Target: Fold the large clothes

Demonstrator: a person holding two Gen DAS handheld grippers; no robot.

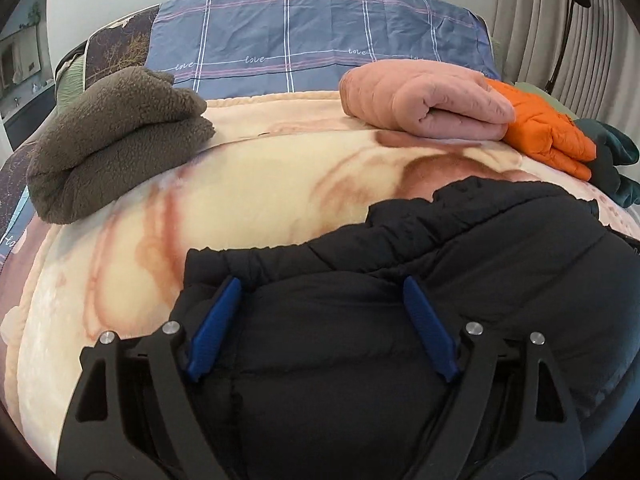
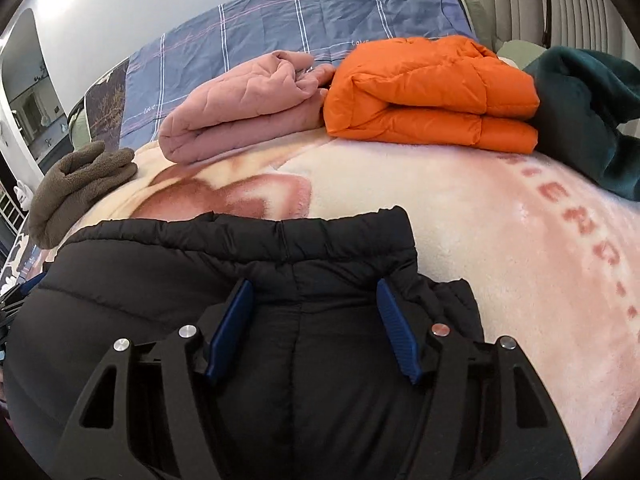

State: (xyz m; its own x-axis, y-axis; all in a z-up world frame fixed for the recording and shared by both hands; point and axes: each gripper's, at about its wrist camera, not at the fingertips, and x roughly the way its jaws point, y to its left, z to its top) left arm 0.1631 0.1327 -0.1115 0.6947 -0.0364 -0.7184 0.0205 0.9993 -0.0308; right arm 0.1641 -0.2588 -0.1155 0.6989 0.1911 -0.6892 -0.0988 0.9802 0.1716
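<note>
Grippers spread wide, left gripper (image 1: 322, 288) and right gripper (image 2: 316, 290) hover over the black puffer jacket (image 1: 400, 320) on the cream blanket (image 1: 260, 200), where slippery padding could escape a shallow pinch.

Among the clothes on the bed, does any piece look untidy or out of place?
Yes. The dark teal garment, at the right end beside the folded orange jacket, lies bunched and unfolded. The pink and brown pieces are folded. The black jacket is under both open hand-held grippers.
</note>
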